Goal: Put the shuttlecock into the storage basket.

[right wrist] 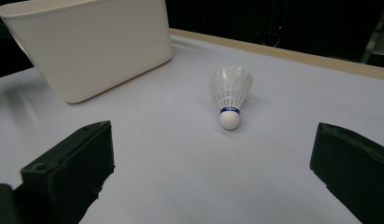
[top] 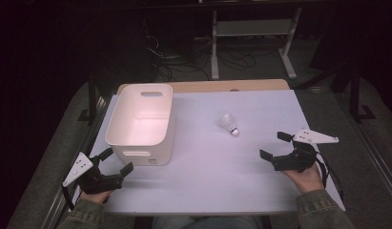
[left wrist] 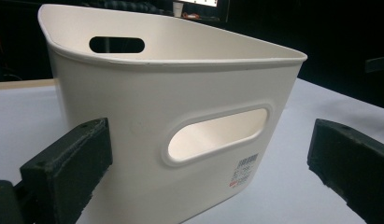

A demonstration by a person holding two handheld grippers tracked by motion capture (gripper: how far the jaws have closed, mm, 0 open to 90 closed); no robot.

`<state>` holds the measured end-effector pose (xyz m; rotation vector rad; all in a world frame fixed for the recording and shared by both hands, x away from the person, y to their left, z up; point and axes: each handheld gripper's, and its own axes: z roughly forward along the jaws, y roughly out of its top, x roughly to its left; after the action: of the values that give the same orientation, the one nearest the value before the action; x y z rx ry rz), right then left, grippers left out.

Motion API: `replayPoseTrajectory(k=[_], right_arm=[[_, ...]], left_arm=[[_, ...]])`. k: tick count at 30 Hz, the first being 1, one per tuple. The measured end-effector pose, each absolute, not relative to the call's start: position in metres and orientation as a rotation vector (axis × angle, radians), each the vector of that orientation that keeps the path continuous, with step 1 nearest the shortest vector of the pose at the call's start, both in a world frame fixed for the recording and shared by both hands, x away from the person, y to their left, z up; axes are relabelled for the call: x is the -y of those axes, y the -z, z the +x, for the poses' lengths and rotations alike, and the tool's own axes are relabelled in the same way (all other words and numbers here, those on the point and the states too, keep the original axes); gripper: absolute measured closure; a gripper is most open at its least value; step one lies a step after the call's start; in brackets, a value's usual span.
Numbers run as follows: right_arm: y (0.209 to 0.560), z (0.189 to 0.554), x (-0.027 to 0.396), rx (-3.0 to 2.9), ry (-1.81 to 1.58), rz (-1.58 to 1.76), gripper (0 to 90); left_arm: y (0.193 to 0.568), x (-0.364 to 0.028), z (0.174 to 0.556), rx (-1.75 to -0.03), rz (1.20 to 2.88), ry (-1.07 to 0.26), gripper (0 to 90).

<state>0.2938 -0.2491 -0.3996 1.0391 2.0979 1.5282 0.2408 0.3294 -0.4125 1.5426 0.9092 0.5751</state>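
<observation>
Shuttlecock (top: pixel 230 124) lies on its side on the white table (top: pixel 208 176), right of an empty white bin (top: pixel 142 122); nothing stands between it and the spread right gripper (top: pixel 273 145). Left gripper (top: pixel 116 161) gapes before the bin.

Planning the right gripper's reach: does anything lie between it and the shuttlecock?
Nothing visible does. Bare table lies between the open right gripper and the shuttlecock; the white bin stands off to the side.

White bin (left wrist: pixel 147 112) with handle slots, close ahead, hand-held gripper (left wrist: pixel 208 163) jaws spread wide
</observation>
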Motion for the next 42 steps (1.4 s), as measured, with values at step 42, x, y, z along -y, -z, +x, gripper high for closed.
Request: replayPoseTrajectory(k=[42], right_arm=[[0.364, 0.323, 0.236, -2.216, -1.454, 1.036, 0.0]], left_arm=[[0.413, -0.329, 0.240, -0.909, 1.539, -0.574, 0.0]])
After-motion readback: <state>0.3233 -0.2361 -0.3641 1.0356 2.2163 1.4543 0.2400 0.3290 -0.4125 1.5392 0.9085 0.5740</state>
